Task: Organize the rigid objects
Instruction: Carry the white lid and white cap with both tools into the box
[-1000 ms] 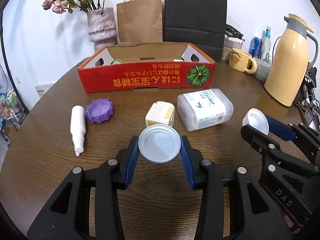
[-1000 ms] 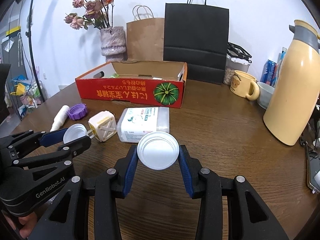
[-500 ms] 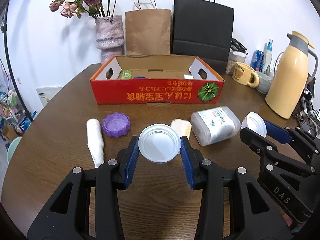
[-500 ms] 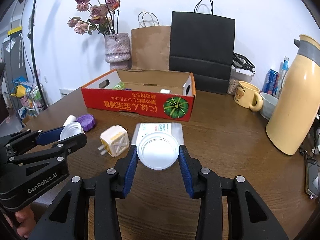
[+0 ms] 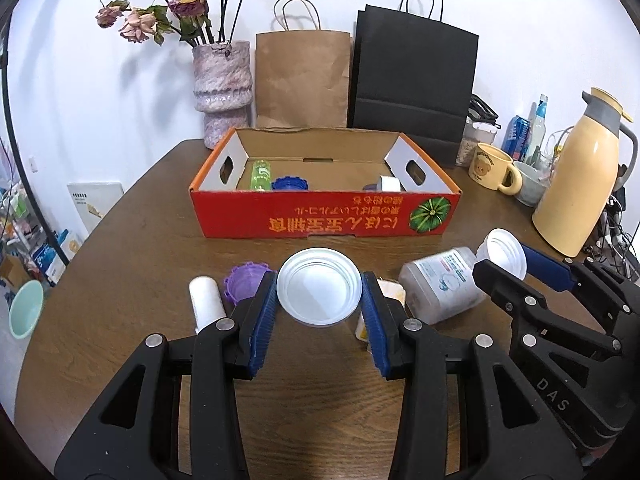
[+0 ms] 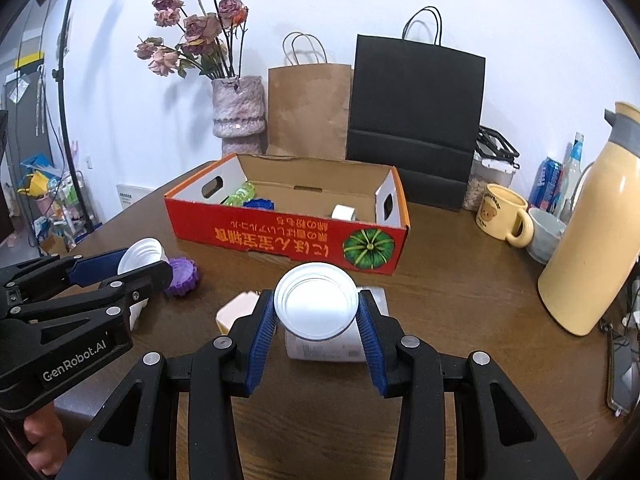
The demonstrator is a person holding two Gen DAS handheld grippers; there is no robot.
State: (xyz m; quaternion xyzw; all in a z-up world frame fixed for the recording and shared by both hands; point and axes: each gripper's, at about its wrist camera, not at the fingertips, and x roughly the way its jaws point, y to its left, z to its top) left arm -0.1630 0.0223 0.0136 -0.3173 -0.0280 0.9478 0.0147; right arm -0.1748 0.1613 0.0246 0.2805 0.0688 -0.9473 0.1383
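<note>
Both grippers have risen and drawn back from the red box [image 5: 324, 216]. Left gripper [image 5: 320, 298] clamps a white cup [image 5: 320, 285]; right gripper [image 6: 316, 306] clamps another white cup [image 6: 316, 300], above the table [image 6: 460, 280]. Only the right view shows a hand [image 6: 40, 444].

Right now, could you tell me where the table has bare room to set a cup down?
Bare wood lies right of the red box, between it and the yellow thermos, and near the front edge. It is crowded in front of the box: purple lid, white tube, clear container.
</note>
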